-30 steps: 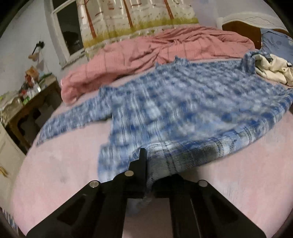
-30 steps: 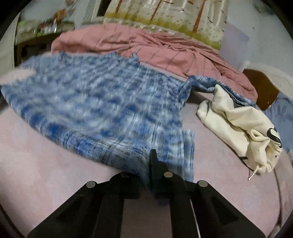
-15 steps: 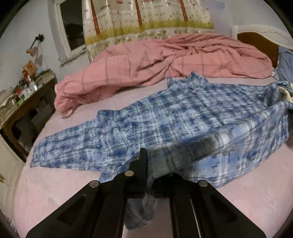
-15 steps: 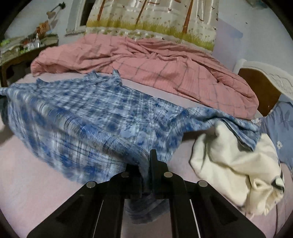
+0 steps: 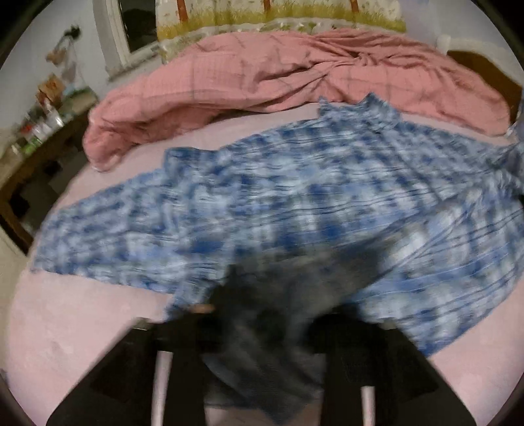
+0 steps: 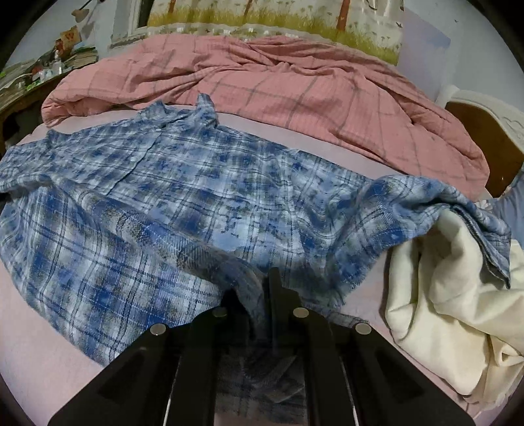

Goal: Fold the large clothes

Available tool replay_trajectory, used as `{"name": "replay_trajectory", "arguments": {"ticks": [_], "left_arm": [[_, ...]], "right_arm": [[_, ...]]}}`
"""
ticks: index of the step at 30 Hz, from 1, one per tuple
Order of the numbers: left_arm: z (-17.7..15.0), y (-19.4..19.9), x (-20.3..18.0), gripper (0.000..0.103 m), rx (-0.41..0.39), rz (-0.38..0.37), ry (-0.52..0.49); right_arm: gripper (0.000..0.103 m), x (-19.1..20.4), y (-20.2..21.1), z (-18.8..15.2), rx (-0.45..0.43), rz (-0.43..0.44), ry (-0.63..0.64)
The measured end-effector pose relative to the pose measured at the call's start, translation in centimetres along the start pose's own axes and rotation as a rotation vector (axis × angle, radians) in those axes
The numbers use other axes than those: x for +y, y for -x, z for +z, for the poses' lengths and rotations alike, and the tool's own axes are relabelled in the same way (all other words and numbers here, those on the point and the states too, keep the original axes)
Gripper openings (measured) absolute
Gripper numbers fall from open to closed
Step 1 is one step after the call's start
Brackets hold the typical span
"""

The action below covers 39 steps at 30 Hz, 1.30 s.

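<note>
A blue plaid shirt (image 5: 294,183) lies spread on the pink bed sheet (image 5: 65,327), collar toward the far side. In the blurred left wrist view, my left gripper (image 5: 281,295) has its jaws opening and standing apart, with the shirt's hem draped loosely between and over them. In the right wrist view the same shirt (image 6: 196,196) has its near hem lifted and doubled over. My right gripper (image 6: 255,288) still pinches a bunch of that hem, though its jaws are starting to open. One sleeve trails right over a cream garment (image 6: 452,311).
A rumpled pink quilt (image 6: 294,91) runs along the bed's far side, below a printed curtain. A wooden headboard (image 6: 484,131) stands at the right. A cluttered side table (image 5: 32,131) and a dark window (image 5: 137,26) are at the left.
Both grippers carried the shirt's hem forward toward the collar, doubling the lower part over. The left jaws, shut on the hem before, have parted. The right jaws have widened slightly.
</note>
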<state>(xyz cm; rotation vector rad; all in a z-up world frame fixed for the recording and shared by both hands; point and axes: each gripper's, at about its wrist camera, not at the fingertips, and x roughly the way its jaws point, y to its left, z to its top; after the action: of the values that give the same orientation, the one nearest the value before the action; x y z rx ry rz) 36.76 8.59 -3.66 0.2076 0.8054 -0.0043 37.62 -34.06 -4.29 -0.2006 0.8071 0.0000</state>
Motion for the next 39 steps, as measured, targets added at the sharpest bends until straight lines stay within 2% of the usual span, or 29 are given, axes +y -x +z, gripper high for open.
{"name": "replay_trajectory", "arguments": {"ticks": [1, 2, 3, 4, 5, 7, 10, 12, 14, 15, 16, 18, 20, 21, 22, 24, 25, 26, 27, 30, 31, 32, 33, 34, 35, 36, 37, 38, 39], "left_arm": [[0.0, 0.2, 0.1, 0.065, -0.026, 0.029, -0.007], [-0.2, 0.6, 0.4, 0.070, -0.062, 0.043, -0.001], [-0.3, 1.1, 0.8, 0.078, -0.095, 0.035, 0.014], [-0.6, 1.8, 1.4, 0.080, -0.136, 0.009, 0.041], [-1.0, 2.4, 2.0, 0.081, -0.171, -0.023, 0.069], [-1.4, 2.7, 2.6, 0.083, -0.177, -0.041, 0.094], [-1.7, 1.1, 2.6, 0.085, -0.082, 0.050, 0.077], [-1.7, 0.4, 3.1, 0.085, -0.066, 0.025, 0.108], [-1.5, 1.0, 3.7, 0.085, -0.110, -0.006, 0.141], [-1.5, 1.5, 3.7, 0.085, -0.140, -0.018, 0.150], [-1.4, 2.2, 3.8, 0.085, -0.174, -0.038, 0.162], [-1.5, 3.6, 4.4, 0.086, -0.242, -0.127, 0.200], [-1.6, 4.7, 5.3, 0.086, -0.298, -0.253, 0.250], [-1.7, 5.0, 5.8, 0.086, -0.315, -0.273, 0.268], [-1.7, 5.3, 6.1, 0.086, -0.323, -0.240, 0.282], [-1.7, 5.2, 6.1, 0.086, -0.322, -0.097, 0.267], [-1.6, 4.8, 6.0, 0.086, -0.297, -0.028, 0.249], [-1.5, 4.2, 6.0, 0.086, -0.271, 0.007, 0.242], [-1.6, 3.6, 6.1, 0.086, -0.244, 0.002, 0.245], [-1.6, 1.7, 6.4, 0.086, -0.153, -0.100, 0.273], [-1.6, 1.0, 6.2, 0.086, -0.118, -0.104, 0.272], [-1.6, 0.2, 6.0, 0.086, -0.077, -0.085, 0.266], [-1.8, -0.4, 5.8, 0.086, -0.041, -0.063, 0.256], [-2.1, -1.1, 5.6, 0.081, -0.007, -0.056, 0.247], [-2.3, -1.6, 5.4, 0.072, 0.026, -0.077, 0.236], [-2.5, -1.8, 4.8, 0.043, 0.059, -0.130, 0.201], [-2.7, -1.5, 4.0, 0.035, 0.060, -0.146, 0.164], [-2.7, -0.8, 3.3, 0.032, 0.040, -0.108, 0.124], [-2.8, -0.4, 2.8, 0.017, 0.031, -0.078, 0.095]], "right_arm": [[0.019, -0.1, -0.1, 0.1, -0.006, -0.012, -0.012], [0.037, -0.3, 0.0, 0.2, -0.019, -0.031, -0.030], [0.062, -0.5, 0.1, 0.2, -0.032, -0.050, -0.046], [0.072, -1.0, 0.7, 0.0, -0.073, -0.084, -0.086], [0.076, -1.3, 0.9, -0.1, -0.096, -0.088, -0.104], [0.076, -2.3, 1.6, -0.7, -0.133, -0.047, -0.149], [0.076, -3.4, 2.4, -1.6, -0.176, -0.045, -0.205], [0.076, -3.8, 3.3, -2.1, -0.196, -0.016, -0.212], [0.075, -3.8, 4.2, -2.0, -0.215, 0.056, -0.212], [0.069, -3.7, 4.3, -2.0, -0.218, 0.088, -0.211], [0.064, -3.4, 4.5, -2.0, -0.213, 0.159, -0.200], [0.039, -2.0, 3.9, -2.2, -0.159, 0.302, -0.157], [0.035, -0.5, 2.6, -2.3, -0.104, 0.343, -0.127], [0.035, 0.7, 1.6, -2.5, -0.066, 0.315, -0.100], [0.035, 1.3, 0.9, -2.6, -0.039, 0.282, -0.082], [0.035, 1.8, -0.2, -2.8, 0.004, 0.228, -0.074], [0.035, 1.7, -0.7, -2.9, 0.019, 0.204, -0.086], [0.035, 1.3, -0.8, -2.9, 0.021, 0.176, -0.103], [0.035, 1.0, -0.6, -2.9, 0.014, 0.145, -0.117], [0.035, -0.3, 0.1, -3.0, -0.023, 0.071, -0.153], [0.036, -1.0, 0.5, -3.0, -0.042, 0.043, -0.174], [0.040, -1.6, 0.8, -3.1, -0.053, 0.019, -0.186], [0.053, -2.1, 0.8, -2.9, -0.066, -0.010, -0.195], [0.060, -2.4, 1.1, -3.0, -0.077, -0.029, -0.198], [0.074, -2.6, 1.3, -3.0, -0.081, -0.038, -0.201], [0.083, -2.8, 1.4, -3.0, -0.084, -0.056, -0.208], [0.086, -3.1, 1.3, -2.9, -0.082, -0.065, -0.220], [0.088, -3.3, 1.0, -2.9, -0.066, -0.055, -0.228], [0.088, -3.4, 0.8, -3.0, -0.048, -0.043, -0.229]]}}
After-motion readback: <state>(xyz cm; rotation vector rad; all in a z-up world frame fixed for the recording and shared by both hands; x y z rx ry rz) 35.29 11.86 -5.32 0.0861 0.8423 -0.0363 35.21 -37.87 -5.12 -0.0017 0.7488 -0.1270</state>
